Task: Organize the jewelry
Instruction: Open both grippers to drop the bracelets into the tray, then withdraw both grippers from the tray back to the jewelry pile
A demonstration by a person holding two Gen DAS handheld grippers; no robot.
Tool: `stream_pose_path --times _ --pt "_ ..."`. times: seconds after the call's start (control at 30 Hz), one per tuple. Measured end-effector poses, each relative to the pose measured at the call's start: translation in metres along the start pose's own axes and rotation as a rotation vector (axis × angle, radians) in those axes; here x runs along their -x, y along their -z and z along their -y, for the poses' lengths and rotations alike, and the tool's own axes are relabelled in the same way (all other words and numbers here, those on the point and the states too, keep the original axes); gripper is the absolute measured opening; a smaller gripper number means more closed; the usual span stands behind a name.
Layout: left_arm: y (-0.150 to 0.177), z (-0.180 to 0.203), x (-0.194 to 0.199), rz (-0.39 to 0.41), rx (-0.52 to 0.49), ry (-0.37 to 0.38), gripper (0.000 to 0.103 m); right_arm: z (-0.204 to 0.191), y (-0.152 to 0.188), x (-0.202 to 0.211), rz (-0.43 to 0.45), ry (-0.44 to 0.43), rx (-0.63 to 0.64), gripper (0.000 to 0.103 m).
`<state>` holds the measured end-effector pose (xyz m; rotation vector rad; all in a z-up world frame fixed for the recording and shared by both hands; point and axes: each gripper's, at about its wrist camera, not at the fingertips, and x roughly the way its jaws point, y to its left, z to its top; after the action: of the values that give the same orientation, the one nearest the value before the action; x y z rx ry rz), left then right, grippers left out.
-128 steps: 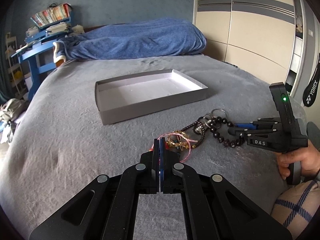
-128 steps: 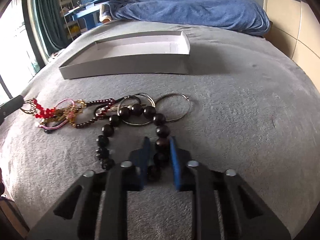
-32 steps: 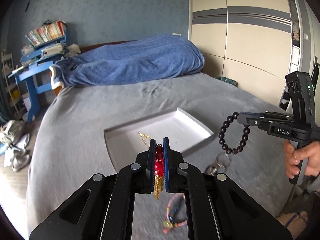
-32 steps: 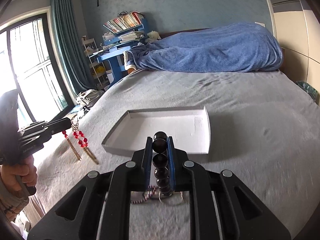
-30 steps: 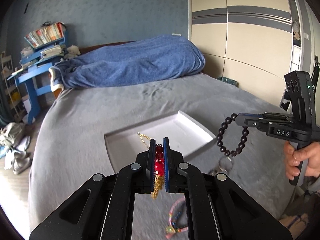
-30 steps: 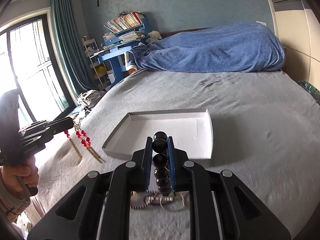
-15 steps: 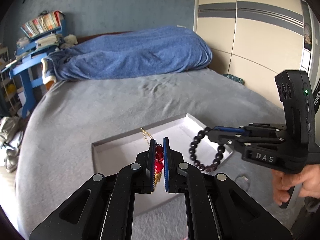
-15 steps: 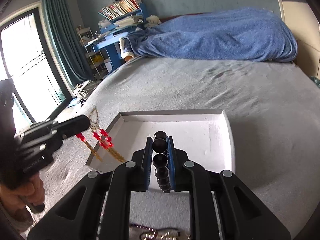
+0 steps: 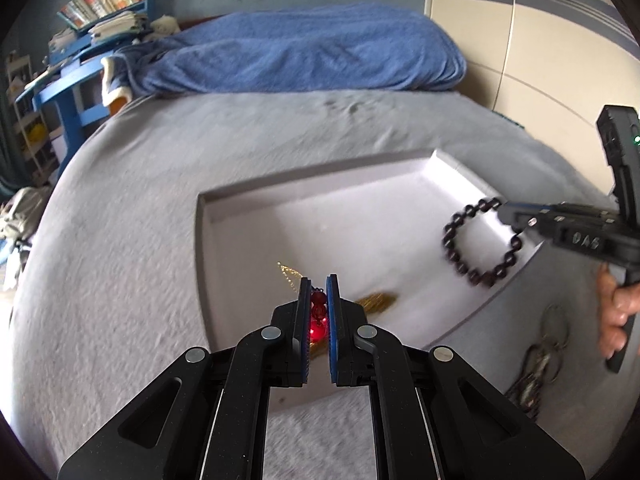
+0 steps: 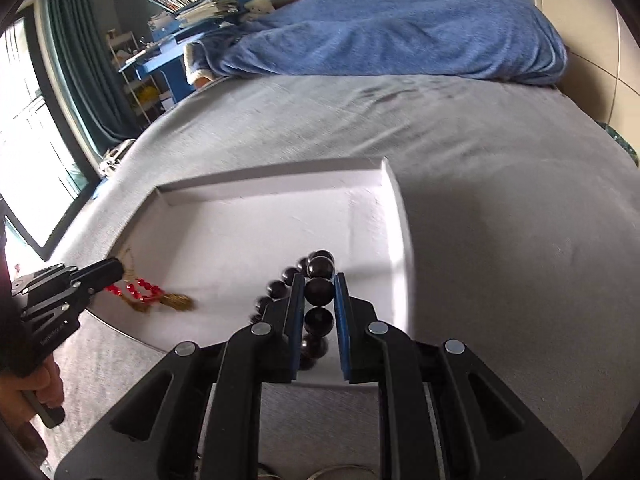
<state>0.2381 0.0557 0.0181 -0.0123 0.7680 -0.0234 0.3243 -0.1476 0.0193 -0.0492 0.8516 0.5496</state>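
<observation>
Black bead bracelet (image 10: 319, 290) between right hand-held gripper (image 10: 319, 312) pads, above white tray (image 10: 256, 224)

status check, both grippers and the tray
Left gripper shut on red bead piece, right gripper shut on black bracelet. Both over tray. Nothing in the way.

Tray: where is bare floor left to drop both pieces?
The tray's far half and middle are bare. Its near-left corner holds the red-bead tassel piece in the left gripper; its near-right edge the black bead bracelet in the right gripper.
</observation>
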Motion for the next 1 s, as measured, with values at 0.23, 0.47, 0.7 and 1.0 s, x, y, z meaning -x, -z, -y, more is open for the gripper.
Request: stream_pose_path --times 0.23,0.47,0.7,1.0 --pt "0.018 -0.011 0.008 -0.001 0.020 -0.042 0.033 0.002 0.012 0.005 0.013 0.039 0.064 0.026" --pt "0.046 0.000 0.043 0.075 0.007 -0.033 0.067 0.009 0.028 0.037 0.082 0.022 0.040 0.045" --pt "0.076 0.025 0.078 0.109 -0.010 0.011 0.069 0.018 0.069 0.070 0.113 -0.005 -0.042 0.050" --pt "0.111 0.036 0.102 0.102 0.024 0.076 0.076 0.017 0.124 0.093 0.092 -0.001 -0.080 0.057"
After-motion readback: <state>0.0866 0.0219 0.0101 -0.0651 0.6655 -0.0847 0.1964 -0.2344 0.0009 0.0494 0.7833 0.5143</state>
